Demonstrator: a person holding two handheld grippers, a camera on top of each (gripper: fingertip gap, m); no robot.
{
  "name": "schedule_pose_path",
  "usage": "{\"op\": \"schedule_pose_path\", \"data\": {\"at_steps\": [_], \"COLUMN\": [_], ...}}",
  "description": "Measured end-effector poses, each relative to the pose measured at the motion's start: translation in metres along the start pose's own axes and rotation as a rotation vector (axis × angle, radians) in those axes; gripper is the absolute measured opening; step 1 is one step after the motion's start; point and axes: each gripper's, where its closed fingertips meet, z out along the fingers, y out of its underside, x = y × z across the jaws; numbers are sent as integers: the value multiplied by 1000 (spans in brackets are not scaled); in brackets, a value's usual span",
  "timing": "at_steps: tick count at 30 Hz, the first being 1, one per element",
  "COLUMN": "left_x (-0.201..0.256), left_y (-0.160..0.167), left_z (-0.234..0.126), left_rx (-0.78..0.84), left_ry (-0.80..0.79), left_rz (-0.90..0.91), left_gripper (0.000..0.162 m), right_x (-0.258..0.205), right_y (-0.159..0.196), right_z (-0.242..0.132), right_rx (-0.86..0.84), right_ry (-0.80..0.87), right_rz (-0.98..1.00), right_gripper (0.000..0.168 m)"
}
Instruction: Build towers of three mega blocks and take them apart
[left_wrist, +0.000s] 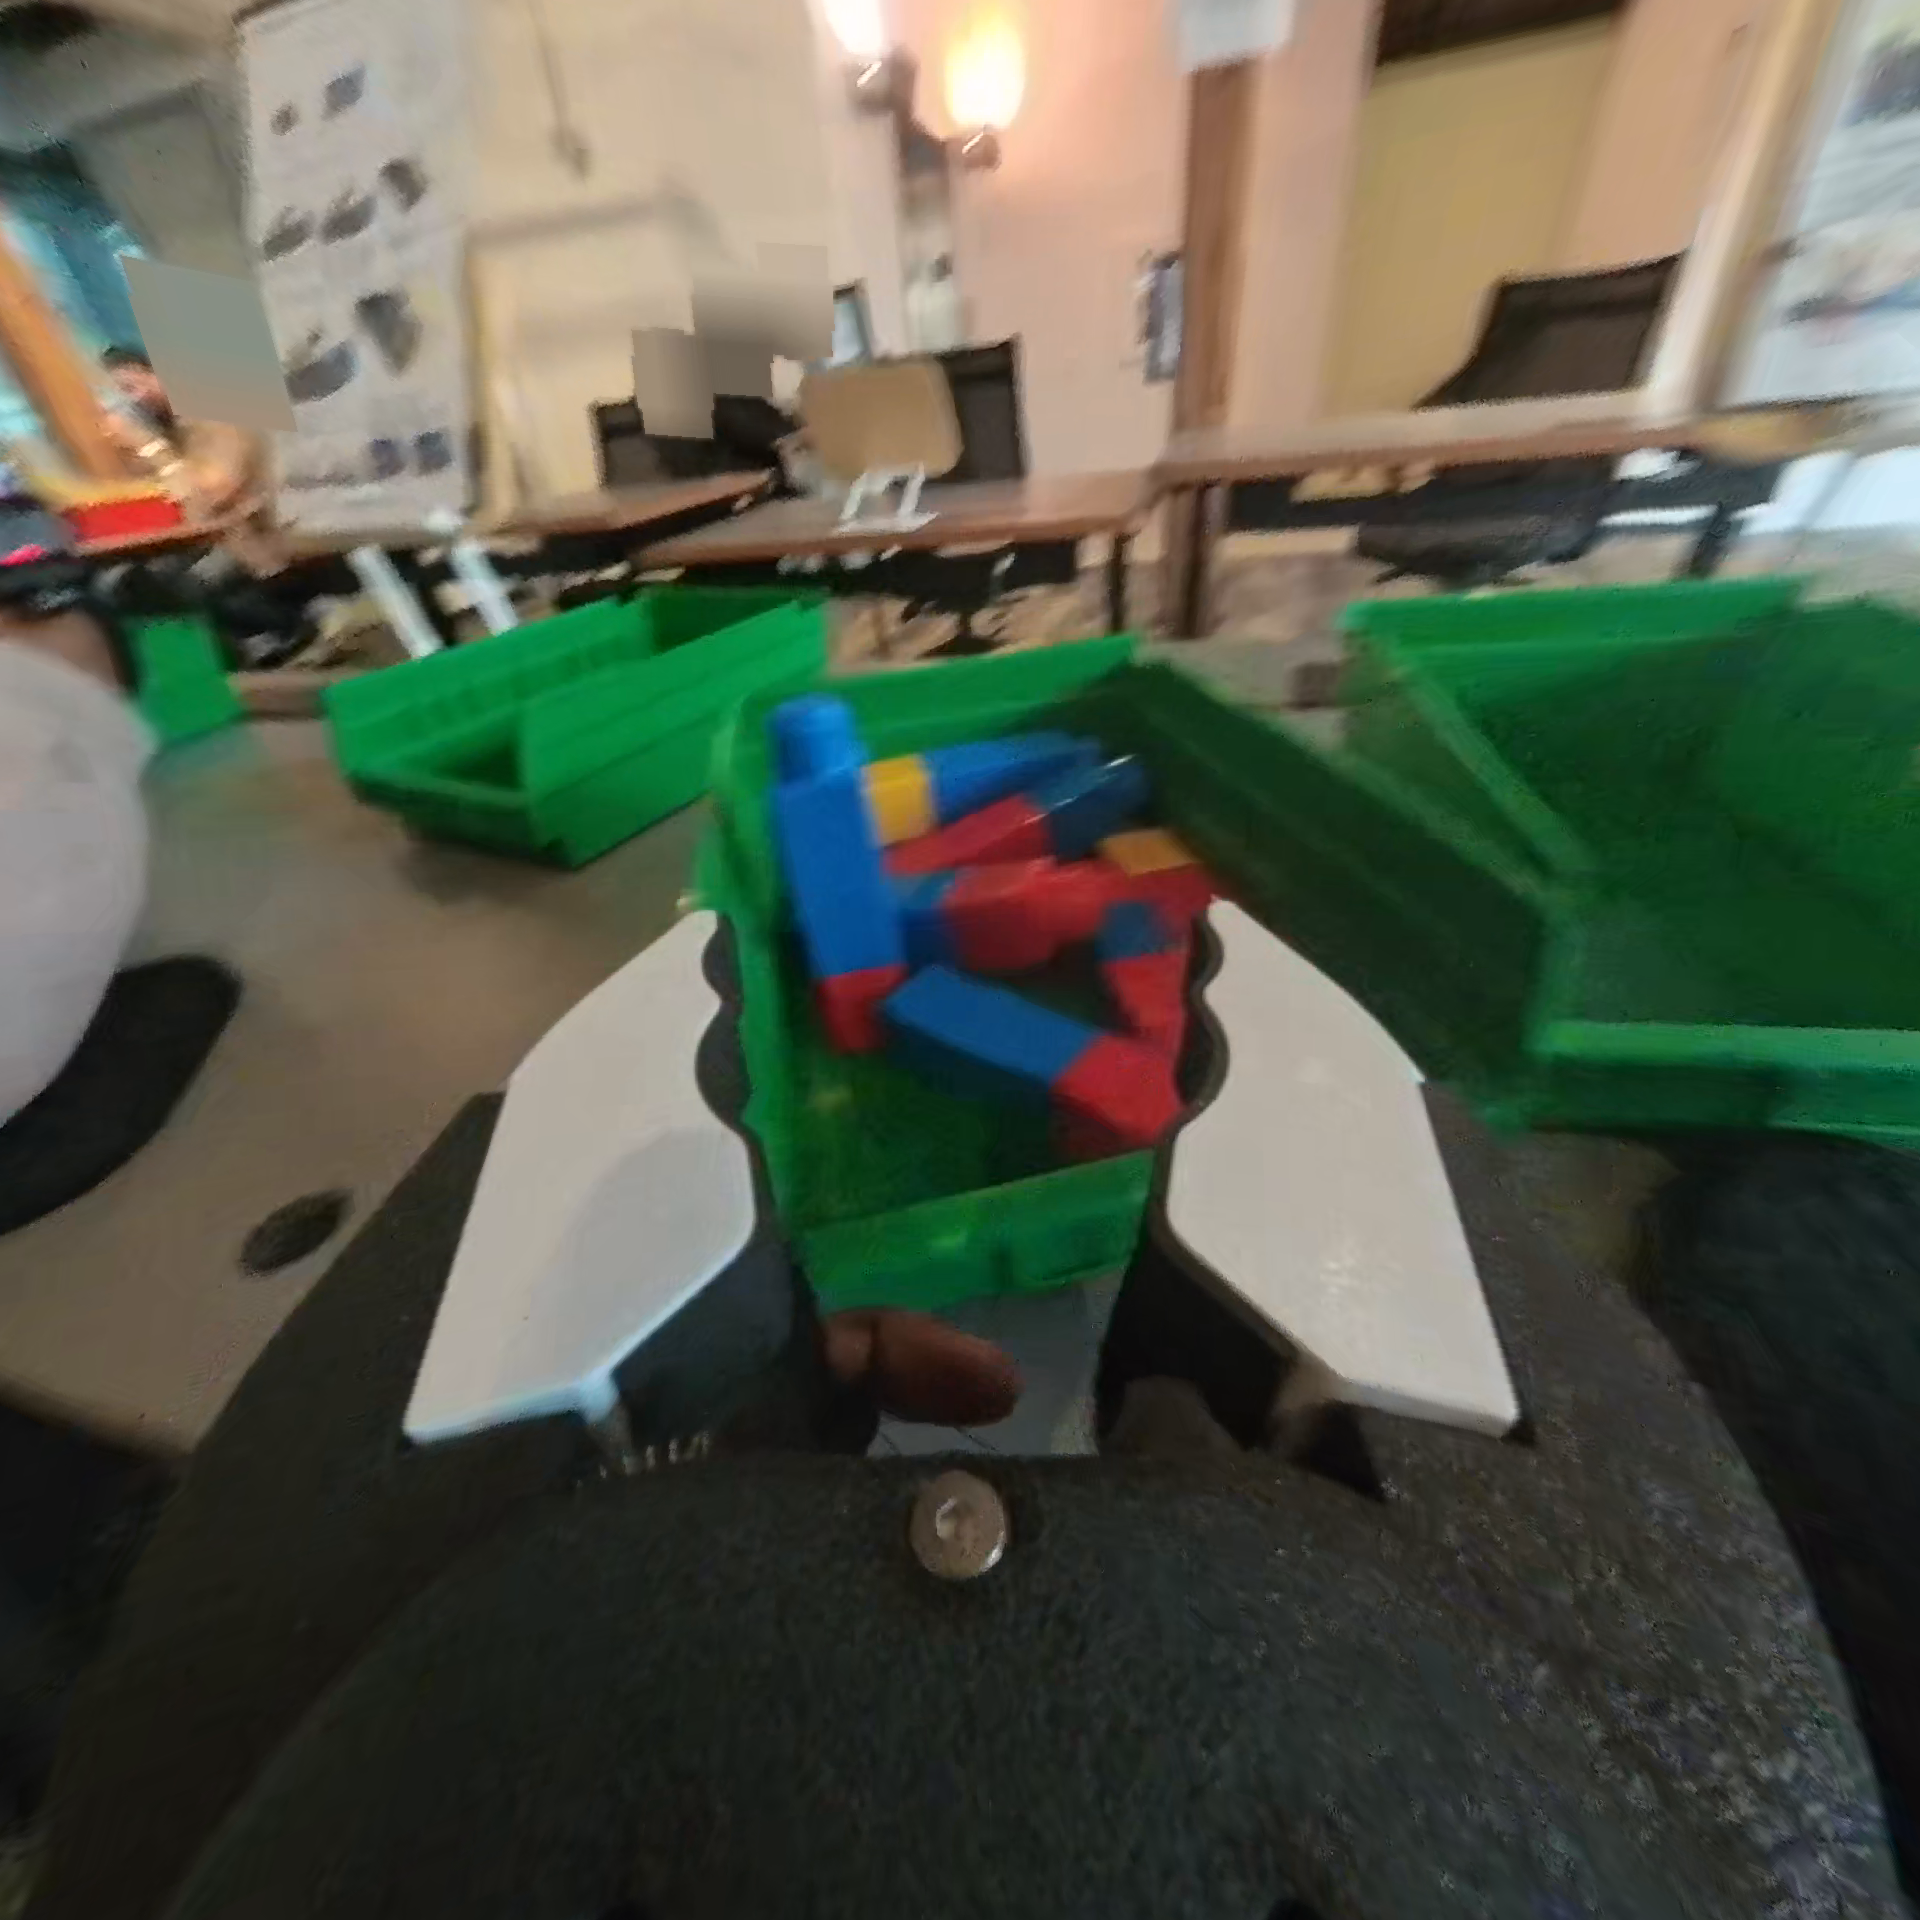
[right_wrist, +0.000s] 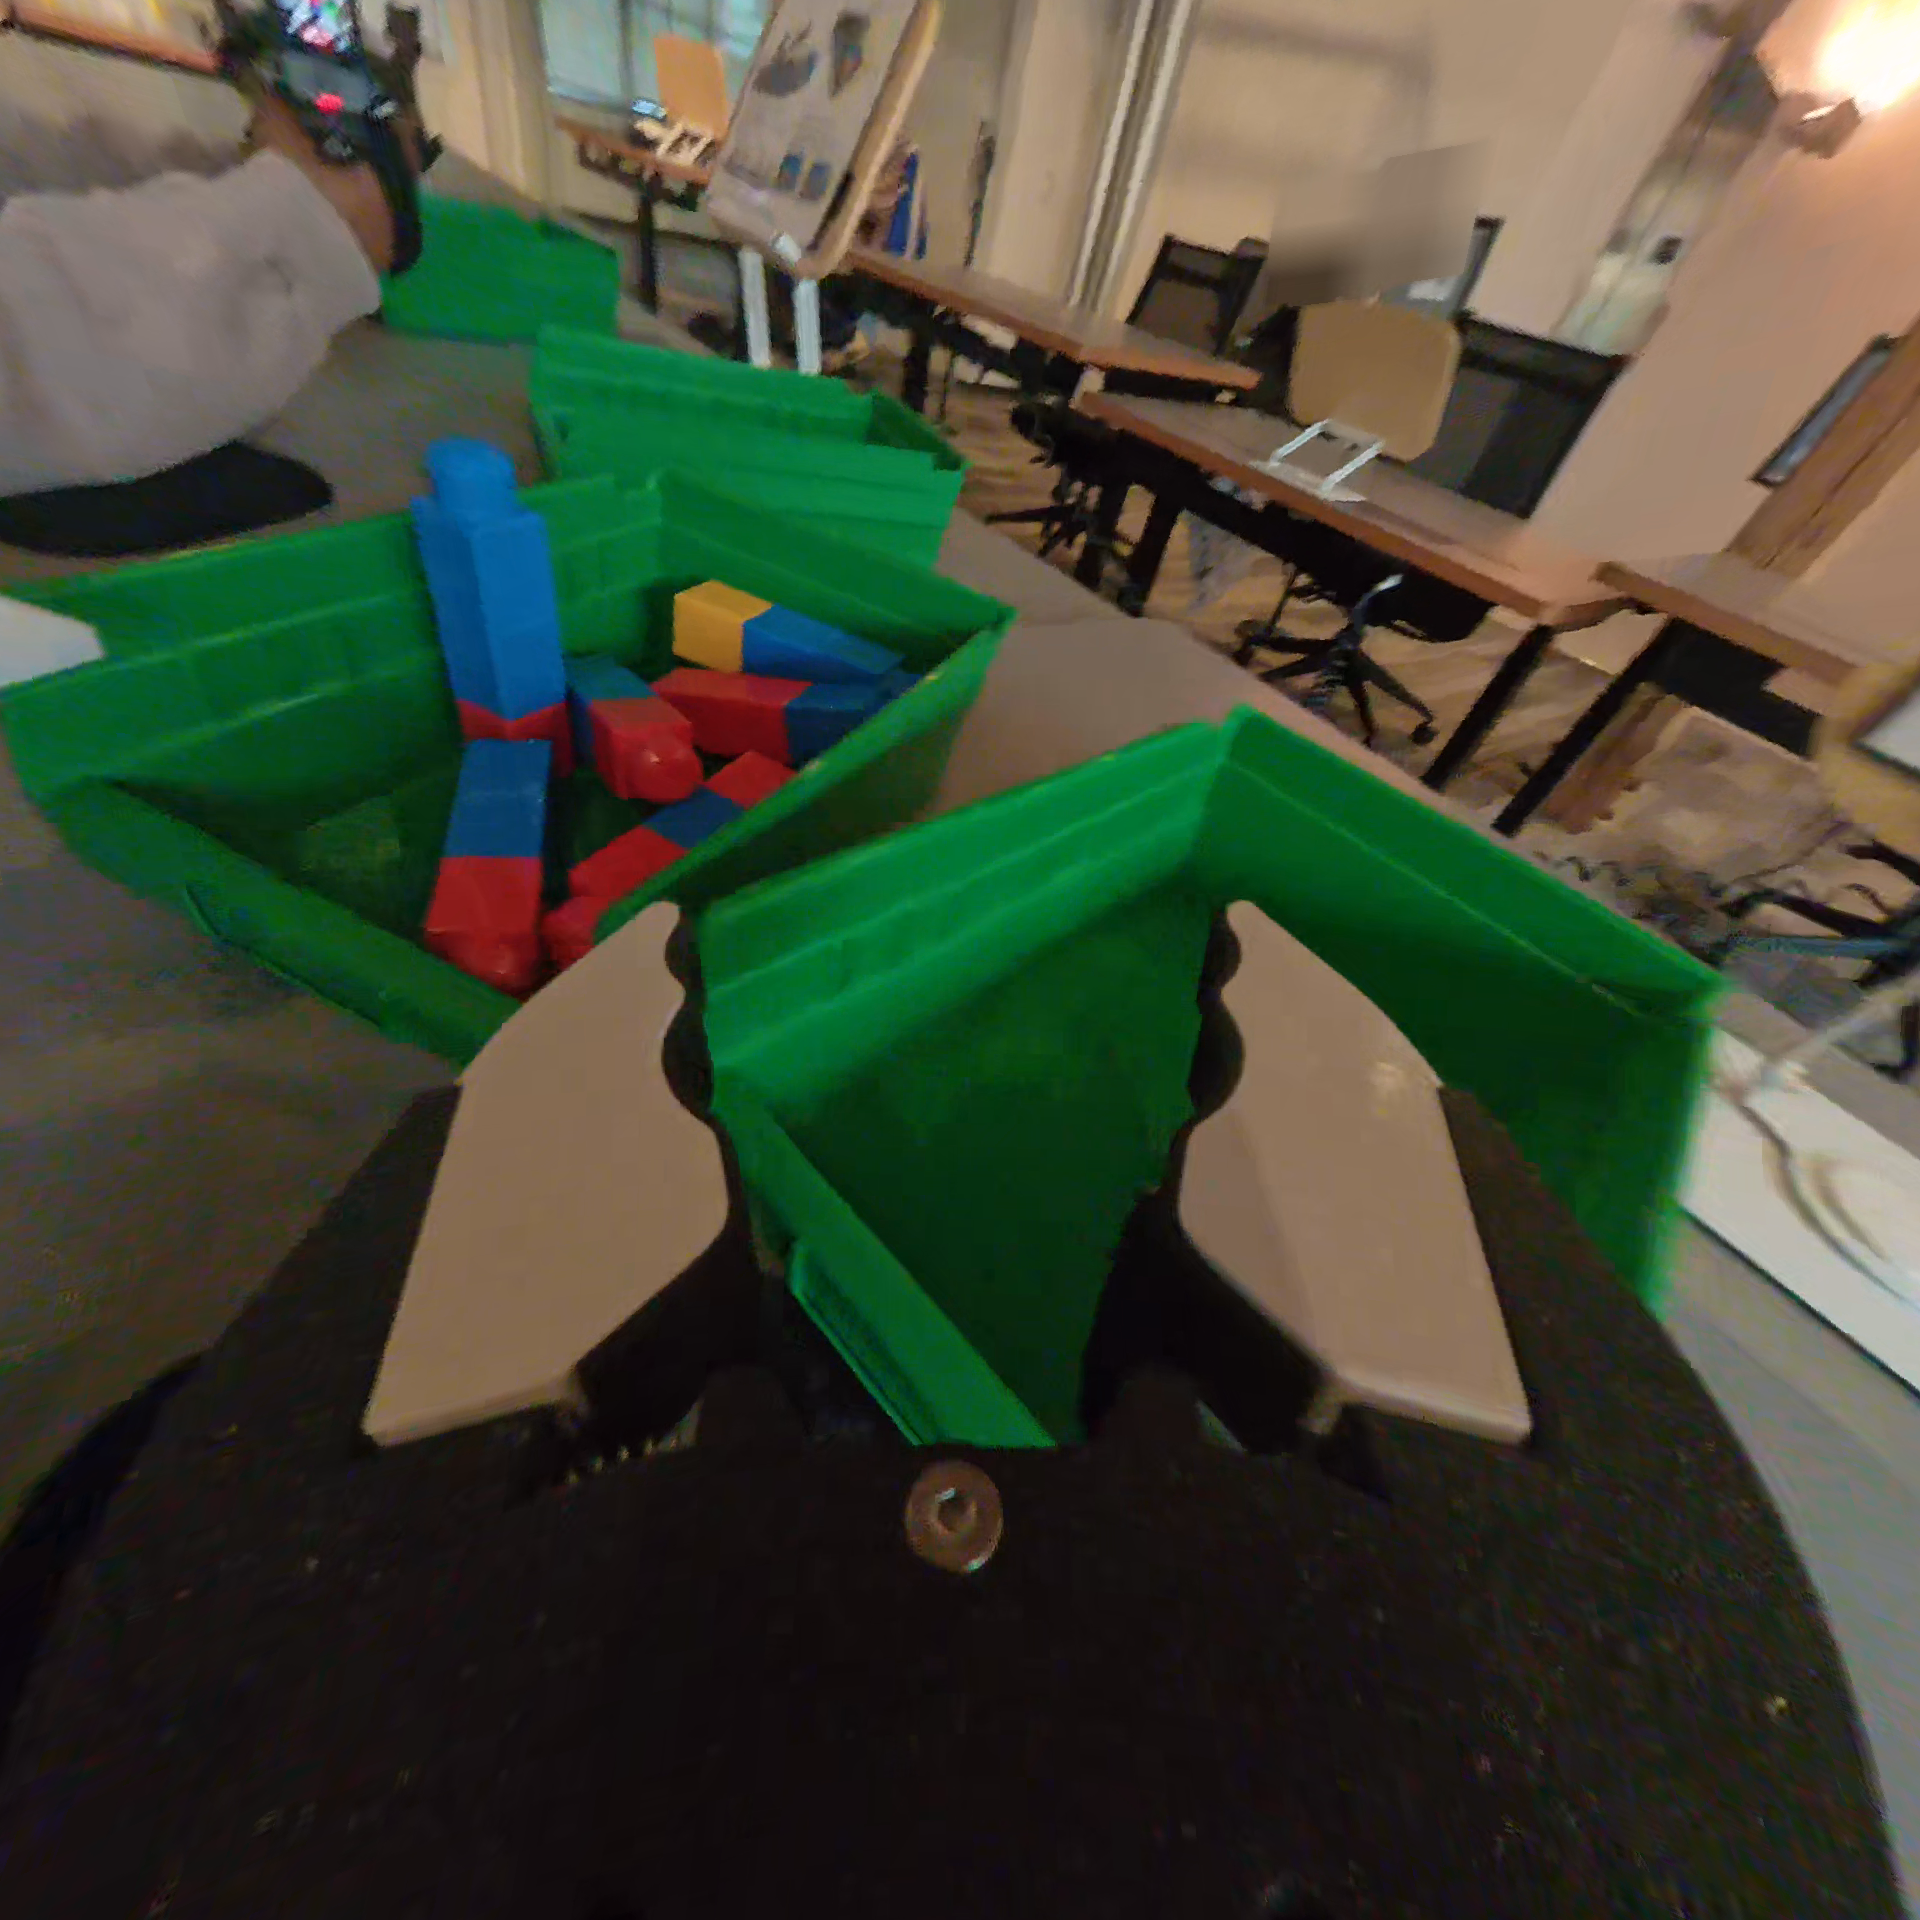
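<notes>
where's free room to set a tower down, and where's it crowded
Free: the bare floor of the empty green bin ahead of the right gripper, and the tabletop left of it. Crowded: the block bin, heaped with joined blocks.

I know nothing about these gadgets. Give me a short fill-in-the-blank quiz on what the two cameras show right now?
1. The red, blue and yellow plastic blocks lie in a ____ plastic bin.
2. The tallest block tower leaning in that bin is mostly ____.
3. The second plastic bin, ahead of the right gripper, holds ____ blocks.
4. The left gripper has its jaws ____.

Answers: green; blue; no; open
</notes>
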Motion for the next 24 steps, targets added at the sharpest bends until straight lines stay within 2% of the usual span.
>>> {"op": "schedule_pose_path", "data": {"at_steps": [2, 5, 9, 13, 18, 21, 24], "left_x": [47, 115, 167, 185, 190, 193, 195], "left_y": [-15, -20, -14, -9, -6, -1, 8], "left_z": [-9, -14, -3, 14, 38, 46, 51], "left_rx": [54, 78, 61, 46, 17, -16, -53], "left_ry": [114, 250, 331, 344, 317, 324, 302], "left_rz": [10, 68, 110, 98, 136, 124, 128], "left_gripper": [71, 60, 53, 45, 45, 42, 38], "right_x": [19, 43, 67, 77, 91, 104, 109], "right_y": [4, 18, 46, 67, 89, 91, 102], "right_z": [-23, -49, -64, -58, -46, -54, -61], "right_rx": [16, 12, -65, -143, -241, -260, -306], "right_ry": [62, 159, 249, 259, 289, 362, 366], "right_rz": [6, -4, -52, -43, -68, -180, -168], "right_gripper": [90, 84, 70, 62, 60, 36, 38]}}
